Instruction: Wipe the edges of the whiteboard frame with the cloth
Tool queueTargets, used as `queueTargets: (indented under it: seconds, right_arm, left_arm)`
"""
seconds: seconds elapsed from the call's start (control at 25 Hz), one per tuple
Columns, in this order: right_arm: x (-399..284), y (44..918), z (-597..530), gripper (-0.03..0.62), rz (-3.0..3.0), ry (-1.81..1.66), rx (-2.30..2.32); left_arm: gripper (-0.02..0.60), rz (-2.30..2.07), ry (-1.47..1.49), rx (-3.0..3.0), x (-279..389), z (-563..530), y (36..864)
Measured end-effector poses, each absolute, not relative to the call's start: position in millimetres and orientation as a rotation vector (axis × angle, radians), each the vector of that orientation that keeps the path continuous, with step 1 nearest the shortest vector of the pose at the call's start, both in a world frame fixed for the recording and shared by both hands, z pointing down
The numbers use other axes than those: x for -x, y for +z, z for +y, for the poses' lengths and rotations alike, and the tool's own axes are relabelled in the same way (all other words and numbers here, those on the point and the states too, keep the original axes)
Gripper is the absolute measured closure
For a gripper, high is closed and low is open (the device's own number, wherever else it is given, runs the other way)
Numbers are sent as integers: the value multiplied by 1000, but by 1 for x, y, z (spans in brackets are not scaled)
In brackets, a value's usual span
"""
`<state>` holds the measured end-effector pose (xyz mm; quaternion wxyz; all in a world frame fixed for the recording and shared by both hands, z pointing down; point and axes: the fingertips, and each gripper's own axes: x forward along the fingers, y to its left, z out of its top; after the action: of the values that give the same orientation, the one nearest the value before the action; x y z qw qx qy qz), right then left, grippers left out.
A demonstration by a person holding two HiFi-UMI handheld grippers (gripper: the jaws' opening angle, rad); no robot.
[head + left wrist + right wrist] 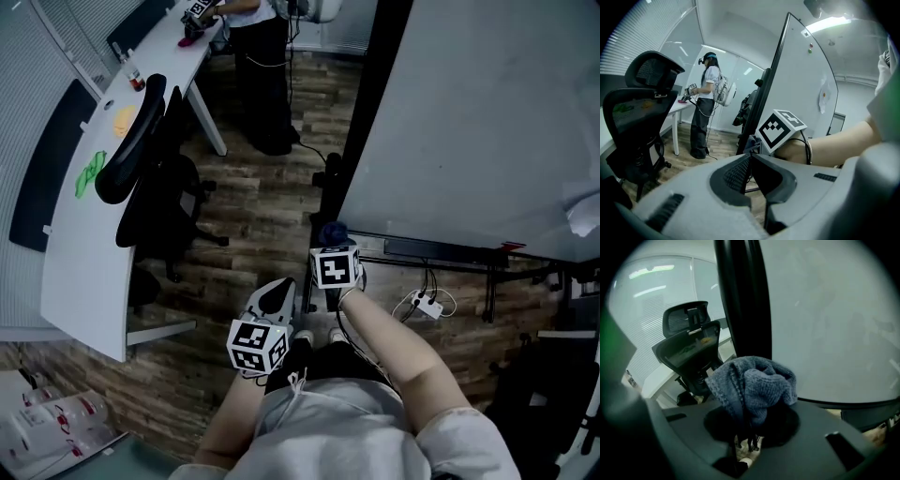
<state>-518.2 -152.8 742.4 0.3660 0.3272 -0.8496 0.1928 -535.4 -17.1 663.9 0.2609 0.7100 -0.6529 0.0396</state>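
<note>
The whiteboard (469,112) stands at the right, its black frame edge (361,122) running down toward the floor. My right gripper (330,242) is shut on a bunched blue-grey cloth (330,231), held right by the lower end of that edge. In the right gripper view the cloth (752,385) bulges out of the jaws, with the black frame edge (743,301) just behind it; whether they touch I cannot tell. My left gripper (275,298) hangs lower left, shut and holding nothing. In its own view the left gripper (750,158) points at the frame edge (764,93).
A black office chair (155,178) and a curved white desk (84,244) stand at the left. Another person (262,66) works at the far end of the desk. Cables and a white power strip (427,305) lie on the wooden floor under the board.
</note>
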Motion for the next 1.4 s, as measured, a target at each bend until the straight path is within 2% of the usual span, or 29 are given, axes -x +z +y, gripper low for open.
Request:
queueTargets:
  seconds: [0.28,0.56,1.04,1.4]
  right_arm:
    - [498,735,-148,517,-2172,553,-924]
    - [443,709,-146,517,-2207,584,-1018]
    - [332,622,-137,517,-2555,425,-904]
    - [271,542,-127,517,-2716,83,-916]
  left_arm:
    - [561,-1680,153,-2019,527,-18,665]
    - [561,-1634,155,-2125,496,-37,652]
    - [561,-1647,116,-2271,383,-85,607]
    - [561,-1693,-18,-2446,326,-89,531]
